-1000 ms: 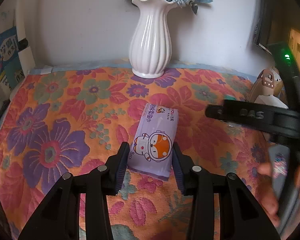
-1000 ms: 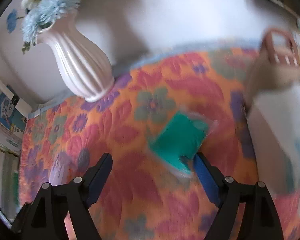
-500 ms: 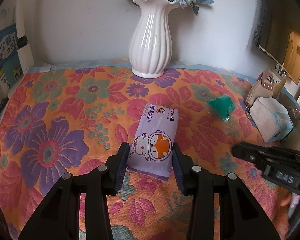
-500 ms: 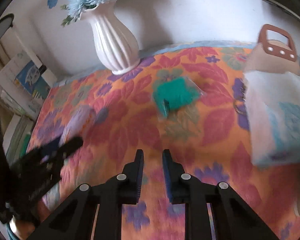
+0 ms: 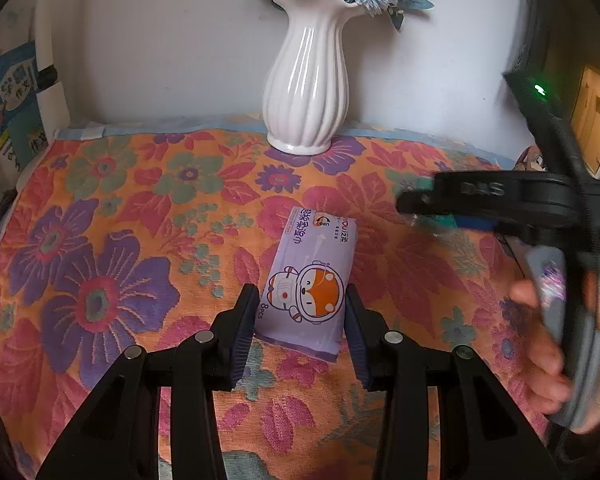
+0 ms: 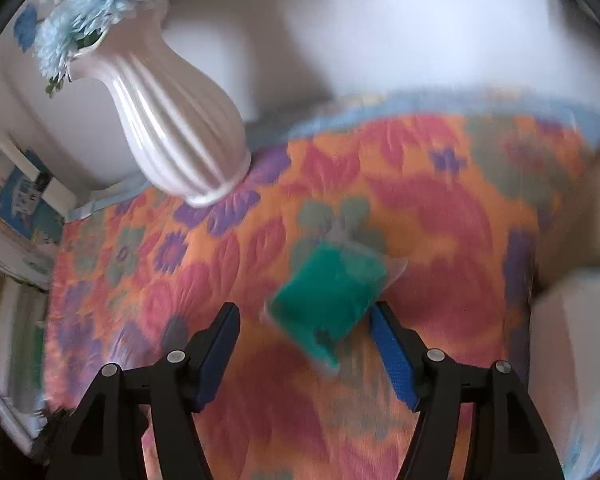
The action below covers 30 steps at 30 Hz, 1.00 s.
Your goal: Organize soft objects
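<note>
A purple tissue pack with a cartoon fox lies on the flowered cloth. My left gripper is open, its fingers on either side of the pack's near end. My right gripper is open wide over a green soft item in clear wrap, which lies between its fingers, nearer the right one. In the left wrist view the right gripper reaches in from the right, held by a hand. The right wrist view is blurred.
A white ribbed vase with blue flowers stands at the back by the wall; it also shows in the right wrist view. Books stand at the left edge. A white pack lies at the right.
My right gripper has opened wide and come forward and down over the green item. The left gripper and purple pack have not moved.
</note>
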### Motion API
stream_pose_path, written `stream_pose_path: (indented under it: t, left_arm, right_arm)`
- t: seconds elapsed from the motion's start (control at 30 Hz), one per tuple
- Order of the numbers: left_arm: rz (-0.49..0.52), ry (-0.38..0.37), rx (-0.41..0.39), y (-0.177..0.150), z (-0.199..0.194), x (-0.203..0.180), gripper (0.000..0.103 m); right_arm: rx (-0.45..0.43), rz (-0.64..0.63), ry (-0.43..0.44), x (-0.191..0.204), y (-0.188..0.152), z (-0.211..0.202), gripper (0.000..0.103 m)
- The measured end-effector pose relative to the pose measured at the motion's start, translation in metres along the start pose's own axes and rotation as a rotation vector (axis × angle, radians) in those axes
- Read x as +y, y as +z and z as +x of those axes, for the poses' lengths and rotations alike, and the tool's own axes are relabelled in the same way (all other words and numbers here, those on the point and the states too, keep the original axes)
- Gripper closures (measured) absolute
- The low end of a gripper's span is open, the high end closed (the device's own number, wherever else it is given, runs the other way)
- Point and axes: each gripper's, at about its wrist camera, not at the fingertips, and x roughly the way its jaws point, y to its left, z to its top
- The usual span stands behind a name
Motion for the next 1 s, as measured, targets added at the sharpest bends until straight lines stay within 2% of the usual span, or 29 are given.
stream_pose_path:
  t: [0.13,0.2,0.27,0.33,0.4,0.5,0.67,0.77,0.83,0.87,0.9,1.0]
  left_arm:
    - [-0.007,-0.008,0.001,0.000,0.000,0.002,0.065]
    - [-0.008,-0.011,0.001,0.001,0.001,0.002,0.065]
    - [-0.010,-0.011,0.001,0.001,0.001,0.002,0.065]
    - [-0.012,-0.011,0.000,0.001,0.001,0.002,0.065]
    - [-0.015,-0.010,-0.004,0.001,0.000,0.003,0.065]
    - [-0.023,0.001,-0.009,0.000,-0.002,0.003,0.065]
    - [-0.043,0.032,-0.015,-0.005,-0.012,0.004,0.064]
    - [-0.059,0.019,0.045,-0.021,-0.021,0.000,0.064]
    - [-0.068,0.008,0.054,-0.032,-0.031,-0.004,0.064]
    - [-0.064,0.003,0.045,-0.039,-0.038,-0.007,0.064]
    - [-0.057,0.004,0.039,-0.043,-0.042,-0.010,0.064]
    - [-0.035,-0.021,0.024,-0.047,-0.048,-0.013,0.064]
  right_arm:
    - [-0.047,-0.080,-0.067,0.013,0.000,0.011,0.038]
    - [-0.059,-0.087,-0.104,0.014,-0.001,0.011,0.051]
    - [-0.065,-0.077,-0.102,0.011,-0.001,0.010,0.056]
    - [-0.070,-0.068,-0.072,0.006,-0.003,0.006,0.057]
    - [-0.077,-0.088,-0.003,0.005,-0.012,-0.005,0.057]
    - [-0.059,-0.190,0.099,0.015,-0.040,-0.025,0.057]
    - [-0.017,-0.303,0.136,0.023,-0.100,-0.063,0.057]
    - [0.012,-0.358,0.159,0.024,-0.131,-0.084,0.057]
    - [0.030,-0.391,0.167,0.026,-0.147,-0.089,0.057]
    - [0.036,-0.399,0.152,0.025,-0.154,-0.091,0.050]
    - [0.043,-0.393,0.131,0.024,-0.158,-0.091,0.040]
    - [0.046,-0.328,0.095,0.017,-0.164,-0.092,0.031]
